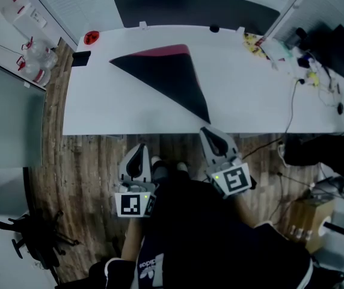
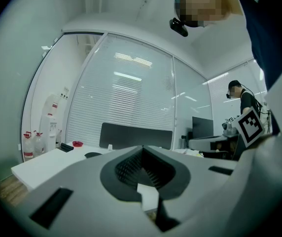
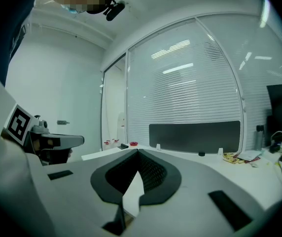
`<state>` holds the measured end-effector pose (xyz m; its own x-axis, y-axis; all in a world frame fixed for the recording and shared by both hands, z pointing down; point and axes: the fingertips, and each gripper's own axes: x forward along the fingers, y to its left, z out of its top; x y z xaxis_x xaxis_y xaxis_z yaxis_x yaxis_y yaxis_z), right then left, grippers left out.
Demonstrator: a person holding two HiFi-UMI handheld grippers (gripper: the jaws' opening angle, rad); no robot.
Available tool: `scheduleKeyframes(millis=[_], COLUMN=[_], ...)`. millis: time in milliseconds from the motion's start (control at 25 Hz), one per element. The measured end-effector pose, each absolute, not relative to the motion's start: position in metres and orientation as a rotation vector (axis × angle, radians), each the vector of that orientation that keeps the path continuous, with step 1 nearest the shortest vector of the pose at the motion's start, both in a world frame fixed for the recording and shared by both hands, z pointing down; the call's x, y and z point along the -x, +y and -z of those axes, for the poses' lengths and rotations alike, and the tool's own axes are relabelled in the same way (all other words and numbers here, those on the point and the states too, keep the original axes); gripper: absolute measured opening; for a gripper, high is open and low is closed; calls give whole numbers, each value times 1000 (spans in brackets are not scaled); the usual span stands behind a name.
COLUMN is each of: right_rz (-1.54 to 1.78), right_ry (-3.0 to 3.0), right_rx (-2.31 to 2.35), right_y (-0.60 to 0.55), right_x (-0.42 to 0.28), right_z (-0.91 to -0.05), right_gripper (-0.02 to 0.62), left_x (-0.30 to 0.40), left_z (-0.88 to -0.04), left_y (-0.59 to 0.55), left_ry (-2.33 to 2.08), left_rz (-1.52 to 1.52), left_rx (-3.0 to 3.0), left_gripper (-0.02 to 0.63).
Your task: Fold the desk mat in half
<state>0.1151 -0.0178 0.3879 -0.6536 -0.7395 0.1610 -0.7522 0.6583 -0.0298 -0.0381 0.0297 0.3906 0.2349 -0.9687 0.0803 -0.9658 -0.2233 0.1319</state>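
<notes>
The desk mat lies on the white desk, folded over into a dark triangle, with a strip of its pink side showing along the far edge. Both grippers are held low in front of the desk's near edge, close to the person's body and clear of the mat. My left gripper is shut with nothing between its jaws, and its meeting tips show in the left gripper view. My right gripper, just below the mat's near corner, is also shut and empty.
A red item and a small black object sit at the desk's far left corner. A dark partition runs behind the desk. Cables and clutter lie at the right. Another person stands farther off.
</notes>
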Motion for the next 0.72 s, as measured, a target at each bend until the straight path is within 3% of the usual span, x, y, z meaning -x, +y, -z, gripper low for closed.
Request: scheduleKeyframes(millis=[720], right_rz=[-161], right_ry=[-2770], right_rx=[-1102], right_y=[6], right_x=[-120], right_z=[-414], right_gripper=[3], left_x=[39], left_z=[-399], left_y=[59], left_ry=[-1975], left_rz=[-25], left_rx=[-2295], left_gripper=[3])
